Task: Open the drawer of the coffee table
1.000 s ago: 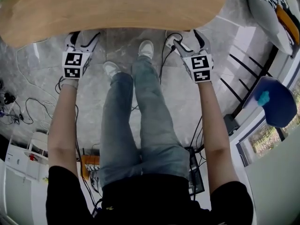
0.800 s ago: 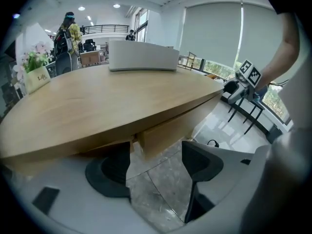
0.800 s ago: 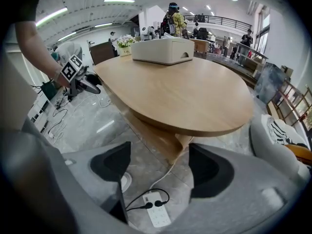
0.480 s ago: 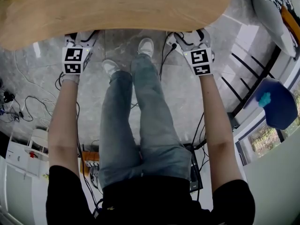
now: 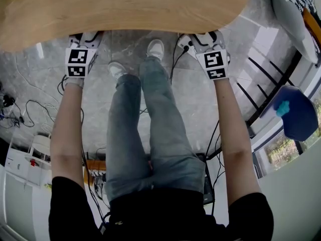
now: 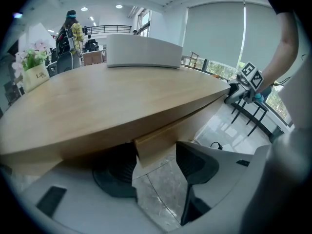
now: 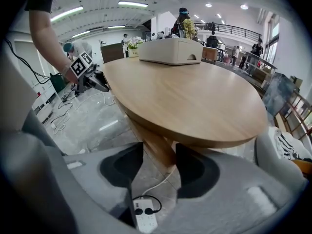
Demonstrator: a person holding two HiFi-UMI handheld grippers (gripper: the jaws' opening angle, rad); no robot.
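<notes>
Left gripper: the left gripper (image 6: pixel 156 168) is under the near edge of the coffee table (image 5: pixel 125 9), toward its left end. Its jaws have just been closing and are still well apart. The drawer front (image 6: pixel 152 146) is between them, close to one pad, with a clear gap to the other, so nothing is held yet.
Right gripper: the right gripper (image 7: pixel 158 162) is under the same near edge, toward the right end. Its jaws have just been closing too, to about half way. A wooden panel, which we take for the same drawer front, fills nearly all the gap. We cannot tell if the pads already press on it.
Drawer: it sits under the tabletop and looks shut.
Step in hand: we judge it is taking hold of the front on both sides.
How to do it well: we should close both pairs of jaws fully on the wood before any pull, then draw both hands back together and level, so the drawer does not skew.
Care: the person's legs (image 5: pixel 150 124) stand just in front of this edge, and a power strip (image 7: pixel 145 216) lies on the floor below, so the pull needs room.
</notes>
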